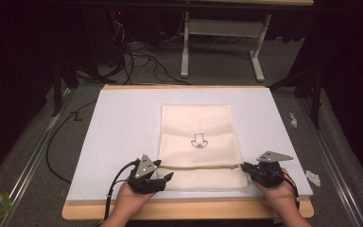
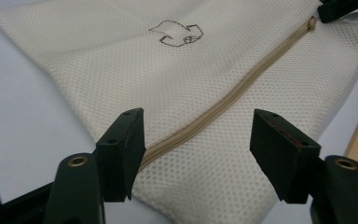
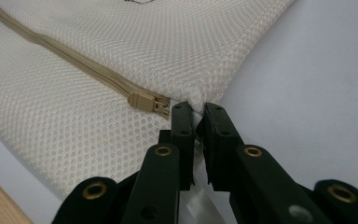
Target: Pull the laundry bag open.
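Right gripper [image 3: 196,114]: jaws together, clamped on the bag [image 1: 201,127] edge just beside the zip pull [image 3: 142,101]. Left gripper [image 2: 196,140]: jaws apart, straddling the zip [image 2: 223,100] at its other end, not pressing. Bag: cream mesh, flat, small dark outline drawing, beige zip across near end. Lies mid-desk [image 1: 123,118] on the white sheet. Both hands low at near edge, grippers pointing inward toward each other.

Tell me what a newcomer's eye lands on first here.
A cream mesh bag lies flat mid-table on the white board, a small dark emblem at its centre. Its beige zipper runs across near the person. The right gripper pinches the bag's edge beside the zipper pull; the left gripper stands open over the zipper.
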Demonstrator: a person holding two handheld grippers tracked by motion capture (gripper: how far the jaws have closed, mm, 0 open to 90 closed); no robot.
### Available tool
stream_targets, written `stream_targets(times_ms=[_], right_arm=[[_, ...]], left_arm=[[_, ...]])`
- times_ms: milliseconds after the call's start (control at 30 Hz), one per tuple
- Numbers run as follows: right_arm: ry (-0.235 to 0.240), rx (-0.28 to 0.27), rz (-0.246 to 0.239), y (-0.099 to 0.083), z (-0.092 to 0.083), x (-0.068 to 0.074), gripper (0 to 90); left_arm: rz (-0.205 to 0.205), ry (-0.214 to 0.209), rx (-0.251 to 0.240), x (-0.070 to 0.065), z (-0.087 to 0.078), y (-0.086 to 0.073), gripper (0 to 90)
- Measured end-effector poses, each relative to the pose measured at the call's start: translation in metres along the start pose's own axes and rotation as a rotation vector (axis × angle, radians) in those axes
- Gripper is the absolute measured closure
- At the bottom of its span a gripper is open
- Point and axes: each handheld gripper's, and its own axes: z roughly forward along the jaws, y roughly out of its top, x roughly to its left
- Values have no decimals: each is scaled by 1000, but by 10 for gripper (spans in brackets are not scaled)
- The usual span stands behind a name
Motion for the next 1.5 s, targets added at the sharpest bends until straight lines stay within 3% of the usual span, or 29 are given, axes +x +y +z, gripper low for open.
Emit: stream_targets(times_ms=[200, 300, 333, 400, 500, 700, 900, 1033, 1233, 1400, 1500], right_arm=[[-1, -45, -2, 5, -6, 1, 844], [-1, -52, 10, 5, -7, 1, 845], [-3, -58, 18, 6, -8, 1, 844], [-4, -60, 20, 6, -8, 1, 844], [-5, -67, 24, 7, -9, 2, 845], [7, -82, 8, 6, -11, 1, 844], [12, -97, 0, 6, -13, 1, 845], [13, -98, 0, 7, -13, 1, 846], [13, -104, -6, 7, -13, 1, 846], [13, -113, -9, 7, -13, 1, 845], [15, -117, -10, 8, -13, 2, 845]], left_arm=[[-12, -34, -20, -18, 9, 11, 326], [-4, -24, -21, -22, 17, 15, 330], [-16, -45, -24, -26, 26, 20, 334], [-19, -57, -23, -28, 31, 22, 336], [9, -103, -16, -47, 50, 33, 360], [20, -166, -26, -69, 74, 50, 450], [19, -197, 4, -80, 95, 57, 474], [-10, -214, 3, -84, 107, 63, 507], [-14, -242, 16, -93, 125, 75, 612], [-36, -249, 9, -99, 133, 80, 687], [-22, -242, 17, -105, 140, 83, 710]])
